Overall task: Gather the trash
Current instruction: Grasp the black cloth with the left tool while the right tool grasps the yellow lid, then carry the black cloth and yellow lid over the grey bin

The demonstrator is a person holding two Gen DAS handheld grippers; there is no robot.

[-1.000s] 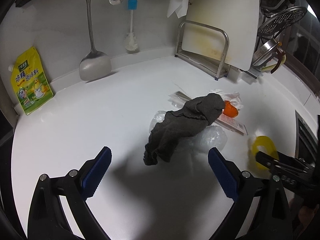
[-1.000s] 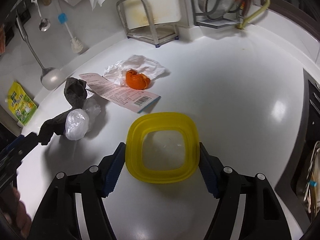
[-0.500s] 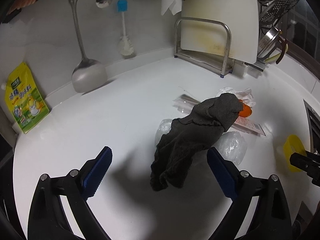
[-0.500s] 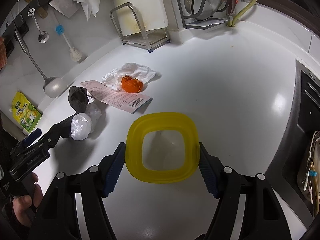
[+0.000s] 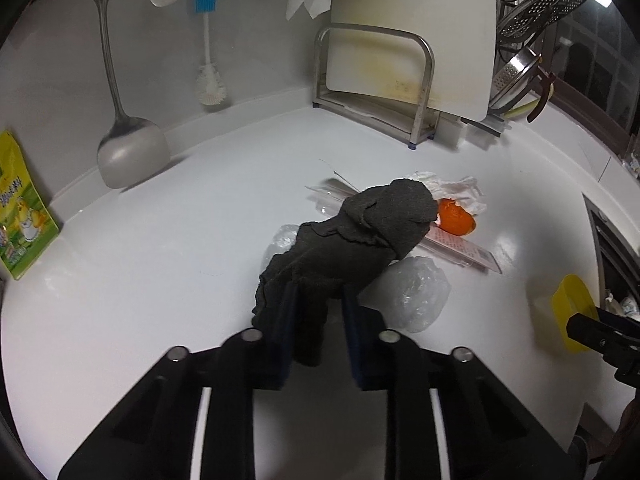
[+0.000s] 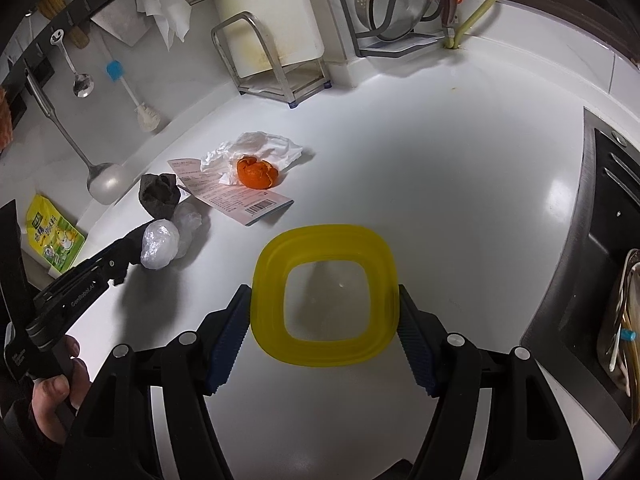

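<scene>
My left gripper [image 5: 316, 312] is shut on the near end of a dark grey rag [image 5: 360, 232] that lies over the trash pile on the white counter [image 5: 160, 280]. Under and beside the rag are a crumpled clear plastic bag [image 5: 416, 292], an orange peel [image 5: 454, 220], white tissue [image 5: 452, 186] and a pink receipt [image 5: 460, 248]. My right gripper [image 6: 324, 320] is shut on a yellow square container [image 6: 324, 296], held above the counter to the right of the pile. The pile also shows in the right wrist view: rag [image 6: 158, 196], bag [image 6: 160, 244], peel [image 6: 256, 172].
A cutting board in a metal rack [image 5: 400, 64] stands at the back. A ladle [image 5: 128, 148] and brush [image 5: 210, 88] hang on the wall. A yellow seasoning pouch [image 5: 16, 220] leans at the left. A sink [image 6: 616, 240] lies at the right.
My left gripper has moved forward and closed its fingers on the near end of the grey rag. My right gripper still holds the yellow container and has drawn back slightly.
</scene>
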